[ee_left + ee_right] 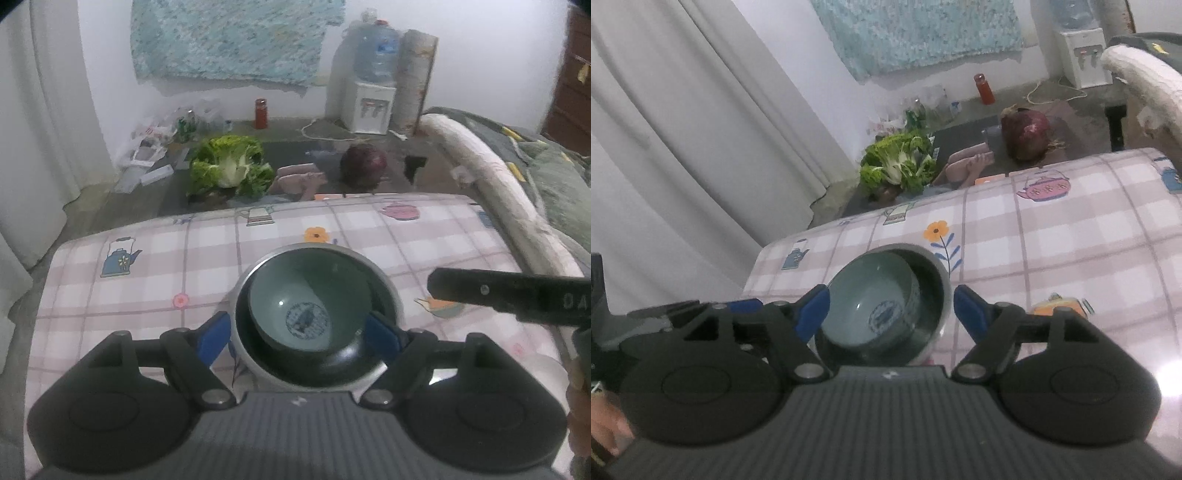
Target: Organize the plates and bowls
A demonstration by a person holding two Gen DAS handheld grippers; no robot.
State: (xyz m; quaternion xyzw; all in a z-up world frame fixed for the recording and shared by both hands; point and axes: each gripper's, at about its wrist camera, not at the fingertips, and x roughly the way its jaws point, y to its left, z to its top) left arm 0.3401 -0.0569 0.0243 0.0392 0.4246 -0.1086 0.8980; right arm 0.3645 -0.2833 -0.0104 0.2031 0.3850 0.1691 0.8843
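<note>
Left gripper [300, 332] fingers are spread wide around the nested bowls, nothing gripped. Celadon bowl [303, 314] is seated inside the grey bowl [384, 369], lower centre of frame, on the checked tabletop [369, 236]. Right gripper [891, 314] is likewise wide open, empty. Stack looks done; fingers should be lifted straight up, rim untouched.
</note>
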